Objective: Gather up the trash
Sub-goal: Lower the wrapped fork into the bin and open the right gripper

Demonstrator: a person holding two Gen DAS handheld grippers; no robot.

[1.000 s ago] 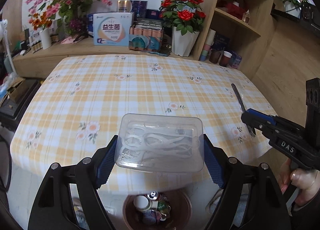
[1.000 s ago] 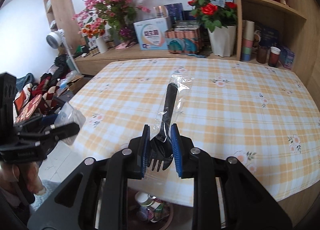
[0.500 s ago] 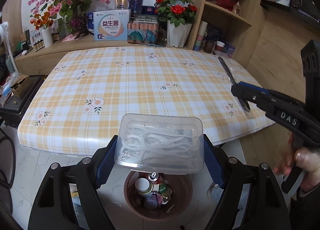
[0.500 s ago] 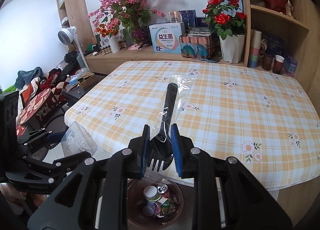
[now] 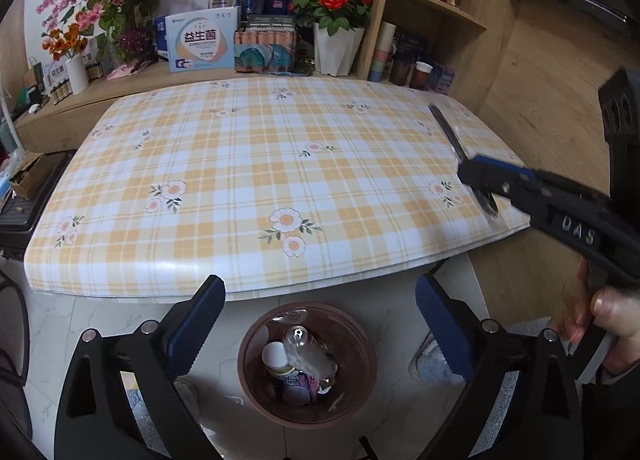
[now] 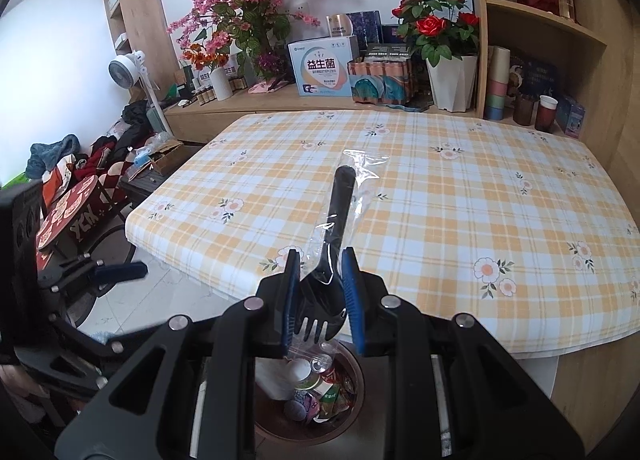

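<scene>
Yellow plaid floral tablecloth point(image 5: 256, 164); below, round brown bin point(image 5: 360, 392) holding cups, wrappers; left gripper point(image 5: 316, 324) spread, right gripper point(image 6: 320, 292) pinching plastic-wrapped black fork point(image 6: 334, 236).

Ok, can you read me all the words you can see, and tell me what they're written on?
"益生菌": big characters on the pale blue box on the wooden ledge behind the table.
"DAS": raised letters on the black body of the right gripper, seen from the left wrist camera.
The small print on that box, the packs beside it, the small bottles by the white vase and the wrappers in the brown bin is too small or blurred to read.
</scene>
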